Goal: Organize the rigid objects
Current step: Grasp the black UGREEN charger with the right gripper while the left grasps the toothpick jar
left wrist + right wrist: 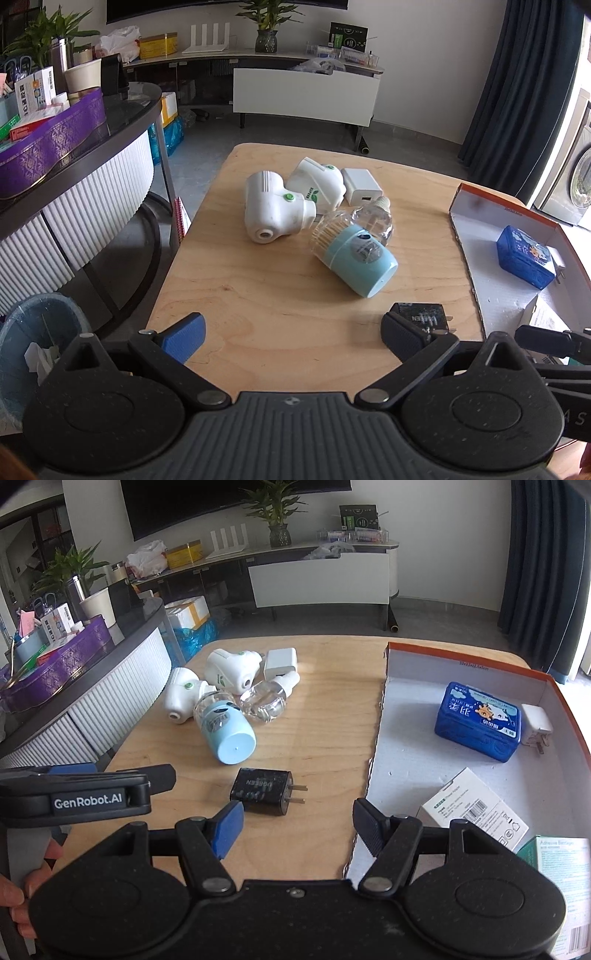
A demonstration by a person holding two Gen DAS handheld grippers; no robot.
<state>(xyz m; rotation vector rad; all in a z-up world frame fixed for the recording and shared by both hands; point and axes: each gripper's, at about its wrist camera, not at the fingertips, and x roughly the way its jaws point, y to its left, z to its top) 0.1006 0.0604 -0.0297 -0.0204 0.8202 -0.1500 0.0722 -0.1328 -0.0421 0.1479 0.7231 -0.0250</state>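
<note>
Both wrist views downward over table (280, 295)

black charger (263, 792) lies on table (325, 709), left of cardboard tray (406, 716).

Your wooden table (317, 716) and what sits on it

You have two white plug-in units (184, 698), a white charger cube (280, 661), a clear bottle (266, 699) and a light-blue container (229, 734) lying on its side clustered at the far left; a black plug adapter (262, 791) lies nearer you, and an orange-rimmed box lid (402, 760) rests along the right side.
</note>
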